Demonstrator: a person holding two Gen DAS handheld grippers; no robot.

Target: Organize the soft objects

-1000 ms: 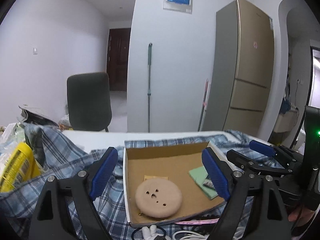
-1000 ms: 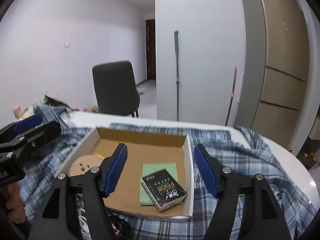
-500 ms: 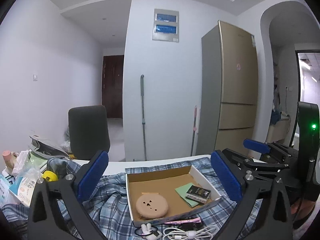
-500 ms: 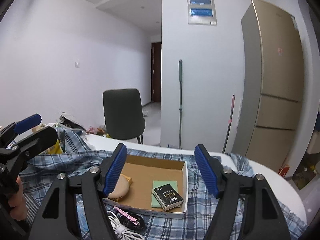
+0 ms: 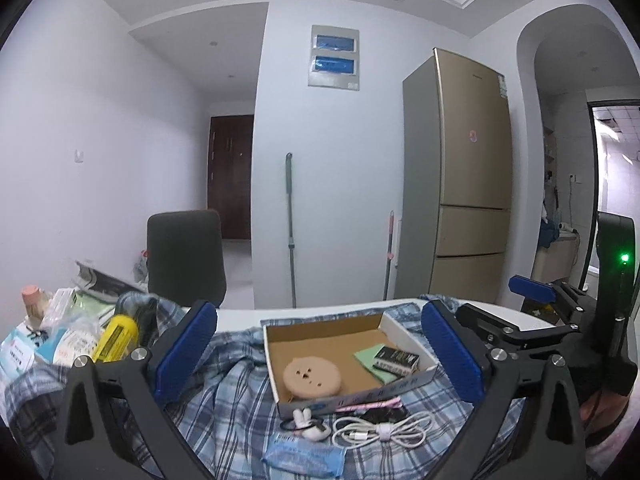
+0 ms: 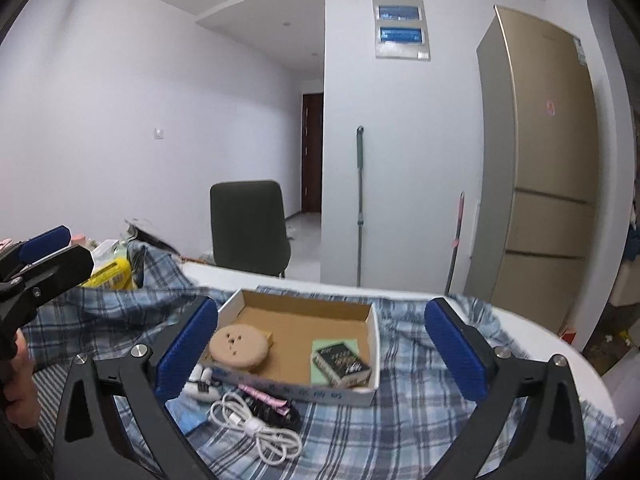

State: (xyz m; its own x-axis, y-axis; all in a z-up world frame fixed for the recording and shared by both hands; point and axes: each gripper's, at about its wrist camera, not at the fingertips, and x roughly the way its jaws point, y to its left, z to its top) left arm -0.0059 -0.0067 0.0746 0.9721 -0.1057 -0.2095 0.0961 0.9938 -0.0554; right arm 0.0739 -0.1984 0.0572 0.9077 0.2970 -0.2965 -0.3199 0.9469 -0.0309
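Observation:
An open cardboard box [image 5: 396,325] [image 6: 372,320] sits on a blue plaid cloth [image 5: 232,400] [image 6: 400,420] on the table. In it lie a round tan soft pad [image 5: 313,374] [image 6: 239,345], a green pad [image 5: 370,354] [image 6: 332,345] and a black card pack [image 5: 396,359] [image 6: 341,363]. In front of the box lie a white cable [image 5: 380,430] [image 6: 248,424], white earbuds [image 5: 306,424] and a blue packet [image 5: 304,456]. My left gripper [image 5: 320,356] and right gripper [image 6: 320,350] are both open and empty, held back from the box.
A yellow bottle [image 5: 116,338] and packets [image 5: 40,340] lie at the table's left. A dark chair [image 5: 184,256] stands behind the table. A mop [image 5: 291,228] leans on the wall by the fridge [image 5: 460,184]. The white table edge [image 6: 560,344] curves on the right.
Both grippers have pulled back and up from the box, so it looks smaller and the cable, earbuds and packet in front of it have come into view. Both stayed open.

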